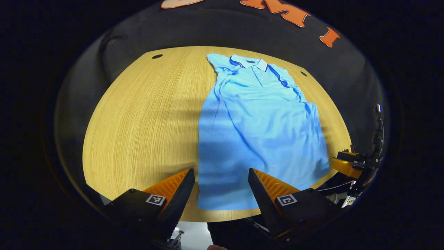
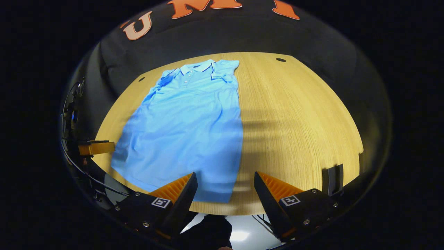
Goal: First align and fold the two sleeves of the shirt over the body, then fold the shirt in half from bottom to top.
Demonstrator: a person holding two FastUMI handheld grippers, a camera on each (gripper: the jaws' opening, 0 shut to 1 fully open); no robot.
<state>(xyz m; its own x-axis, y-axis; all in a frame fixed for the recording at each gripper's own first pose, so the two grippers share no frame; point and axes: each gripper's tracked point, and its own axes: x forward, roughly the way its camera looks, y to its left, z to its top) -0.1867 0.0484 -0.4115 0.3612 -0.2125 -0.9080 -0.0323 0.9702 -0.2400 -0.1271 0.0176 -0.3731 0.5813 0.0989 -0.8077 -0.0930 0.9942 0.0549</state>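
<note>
Both pairs of fingers stand spread wide with nothing between them. In the left gripper view we see the left gripper point(image 1: 221, 185) poised above the near edge of the table point(image 1: 138, 121), its two fingers framing the bottom hem of the shirt point(image 1: 256, 128) without touching the cloth. In the right gripper view the right gripper point(image 2: 225, 189) hangs the same way, released, over the hem's other corner, with bare wood showing between its fingers.

We find the light blue polo shirt point(image 2: 187, 125) lying flat on the wooden table point(image 2: 298, 114), collar point(image 1: 250, 63) toward the far edge and hem toward us. Both sleeves look already turned in over the body, since the sides run nearly straight from shoulder to hem, with small wrinkles along the folded edges near the shoulders. The lower half lies open and unfolded.

At the right margin of the left gripper view we make out the right gripper point(image 1: 348, 163), just beside the shirt's lower corner. At the left margin of the right gripper view the left gripper point(image 2: 95, 147) shows likewise, near the table edge
</note>
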